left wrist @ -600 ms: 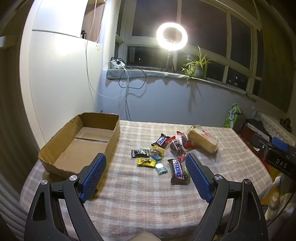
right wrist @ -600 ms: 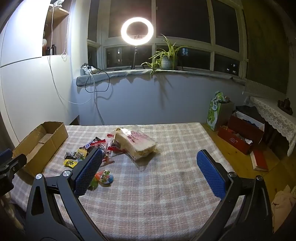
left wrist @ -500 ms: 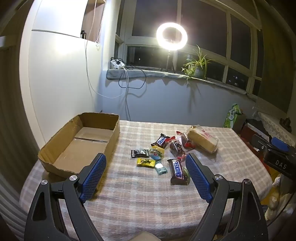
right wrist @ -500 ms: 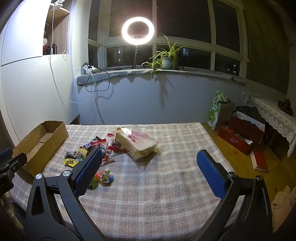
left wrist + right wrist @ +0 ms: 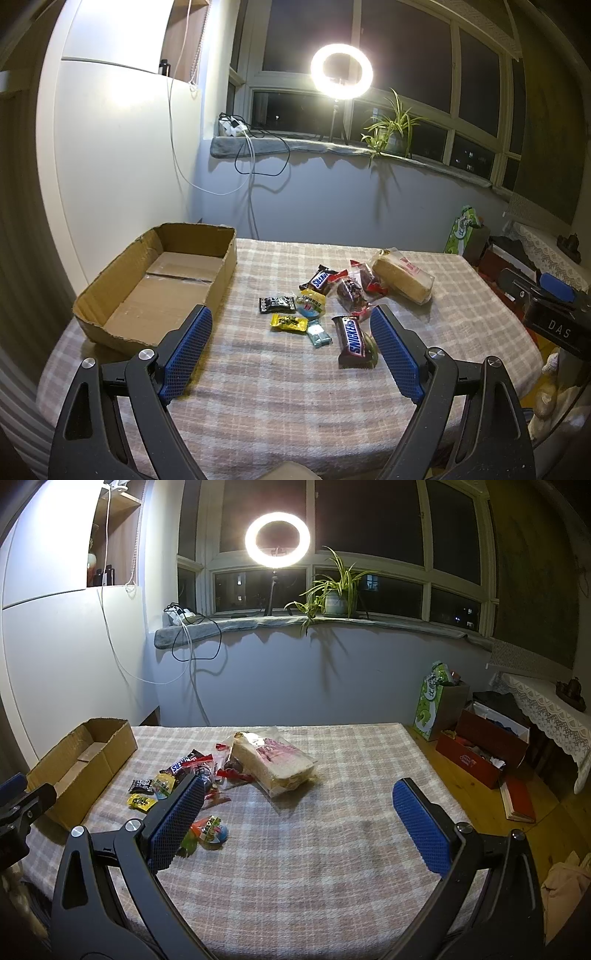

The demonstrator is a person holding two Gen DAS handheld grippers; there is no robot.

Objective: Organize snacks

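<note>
**Snacks wait loose beside an empty box**

I hold both grippers over the checked tablecloth (image 5: 332, 849), each tipped slightly downward. My left gripper (image 5: 291, 328) stands with jaws spread wide and nothing between the pads; the right gripper (image 5: 299, 801) is likewise wide apart and grips nothing. The cardboard box (image 5: 110, 280) sits at the table's left edge, open-topped and bare inside. The snacks lie scattered mid-table, apart from the box: a Snickers bar (image 5: 352, 341) nearest my left gripper, a small yellow packet (image 5: 289, 322), a black packet (image 5: 277, 304), and a wrapped loaf of bread (image 5: 275, 762) furthest right. A ring light (image 5: 277, 539) glows on the windowsill beside a potted plant (image 5: 334, 594).
</note>
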